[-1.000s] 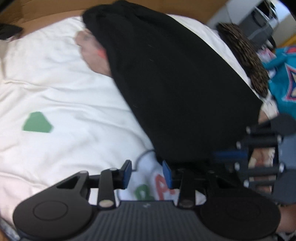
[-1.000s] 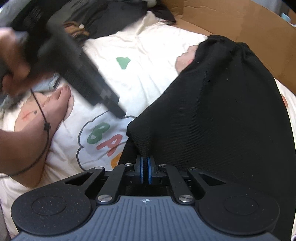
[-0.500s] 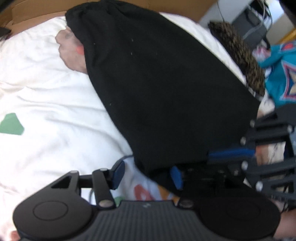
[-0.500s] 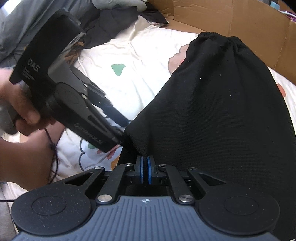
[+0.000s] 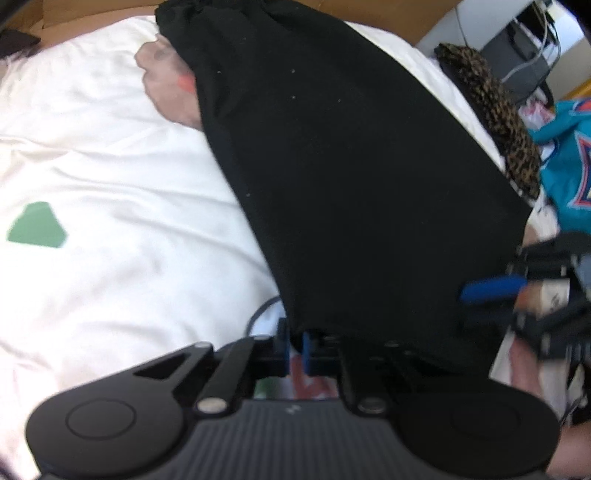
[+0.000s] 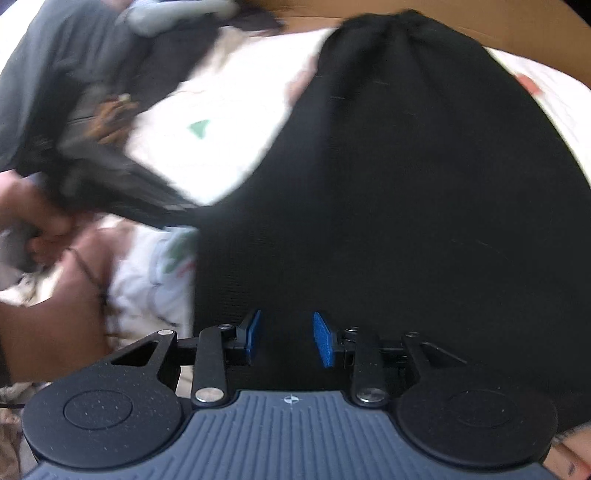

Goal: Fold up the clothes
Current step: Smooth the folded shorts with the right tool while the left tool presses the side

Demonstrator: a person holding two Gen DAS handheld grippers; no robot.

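A black garment (image 5: 351, 166) lies spread on a white printed sheet (image 5: 110, 147), its gathered waistband at the far end. My left gripper (image 5: 294, 347) is shut on the garment's near left corner; a sliver of the sheet's print shows between the pads. In the right wrist view the left gripper (image 6: 184, 218) comes in blurred from the left to that same corner. My right gripper (image 6: 288, 339) hangs over the near edge of the black garment (image 6: 406, 184). Its jaws are opening, with cloth below them and the blue pads (image 6: 323, 339) not pressing on it.
Brown cardboard (image 5: 92, 11) borders the sheet's far side. A leopard-print garment (image 5: 491, 110) and a teal one (image 5: 569, 162) lie to the right. Dark clothes (image 6: 74, 74) are piled at the far left. A person's hand (image 6: 44, 225) holds the left gripper.
My left gripper closed on the garment's near left corner. My right gripper let go of the pinched fold, opened its jaws and slid sideways along the near edge.
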